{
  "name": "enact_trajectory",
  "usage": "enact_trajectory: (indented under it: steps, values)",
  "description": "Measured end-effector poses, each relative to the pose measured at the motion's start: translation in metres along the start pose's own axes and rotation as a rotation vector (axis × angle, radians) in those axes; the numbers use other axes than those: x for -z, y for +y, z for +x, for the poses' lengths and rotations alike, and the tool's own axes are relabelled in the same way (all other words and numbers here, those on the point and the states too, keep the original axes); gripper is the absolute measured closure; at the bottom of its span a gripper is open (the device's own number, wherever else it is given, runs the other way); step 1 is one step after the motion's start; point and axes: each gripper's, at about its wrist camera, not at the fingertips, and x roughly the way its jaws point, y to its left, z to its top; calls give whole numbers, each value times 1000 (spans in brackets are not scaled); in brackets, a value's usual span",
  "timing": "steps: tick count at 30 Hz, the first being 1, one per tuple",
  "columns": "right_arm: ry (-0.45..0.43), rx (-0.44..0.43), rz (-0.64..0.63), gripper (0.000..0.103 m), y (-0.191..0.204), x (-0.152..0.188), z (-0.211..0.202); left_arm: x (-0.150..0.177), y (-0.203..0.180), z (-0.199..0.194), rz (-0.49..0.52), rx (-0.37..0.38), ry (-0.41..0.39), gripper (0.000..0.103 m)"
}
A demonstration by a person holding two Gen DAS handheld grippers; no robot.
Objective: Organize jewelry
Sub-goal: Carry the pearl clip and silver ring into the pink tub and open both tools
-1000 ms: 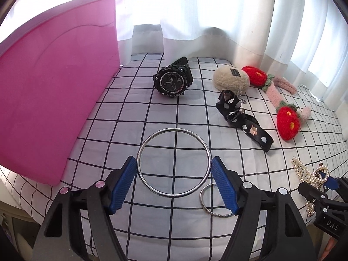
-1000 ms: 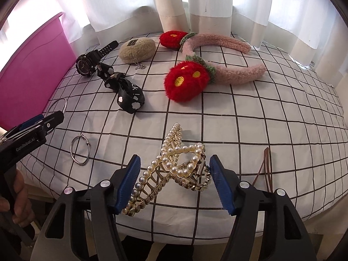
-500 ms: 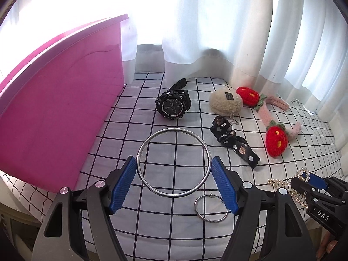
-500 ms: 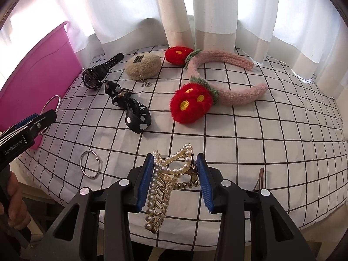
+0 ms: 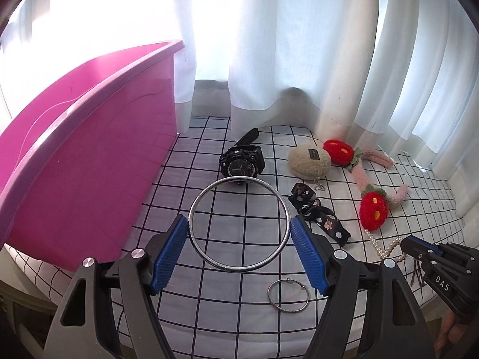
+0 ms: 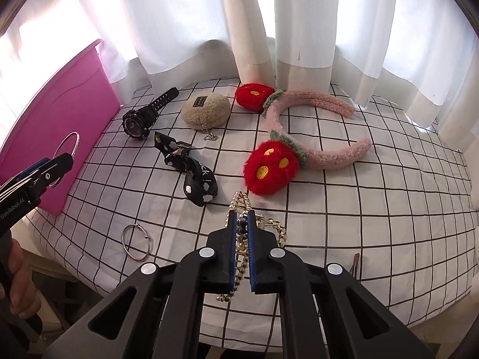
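Note:
My left gripper (image 5: 239,249) is shut on a large silver bangle (image 5: 239,224) and holds it above the checked cloth, next to the pink bin (image 5: 83,149). The bangle also shows in the right wrist view (image 6: 67,149). My right gripper (image 6: 242,248) is shut on a pearl hair claw clip (image 6: 239,203), lifted off the cloth. A small silver ring (image 5: 288,295) lies on the cloth below the bangle and also shows in the right wrist view (image 6: 136,242).
On the cloth lie a black watch (image 5: 242,164), a beige plush pouch (image 5: 310,161), a black patterned ribbon (image 5: 317,218) and a pink headband with red plush flowers (image 6: 299,137). A brown hair clip (image 6: 354,264) lies near the front right edge. White curtains hang behind.
My left gripper has risen with the bangle. My right gripper has closed on the pearl clip and lifted it.

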Motion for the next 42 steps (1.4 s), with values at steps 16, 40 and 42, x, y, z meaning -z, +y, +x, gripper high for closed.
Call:
enact_trajectory:
  steps: [16, 40, 42]
  values:
    - [-115, -23, -109, 96, 38, -57, -42, -38, 18, -41, -33, -13, -94, 34]
    - [-317, -259, -455, 96, 267, -187, -88, -112, 182, -108, -195, -223, -274, 34]
    - [-307, -283, -475, 96, 288, -188, -83, -112, 198, -105, -209, -236, -261, 34]
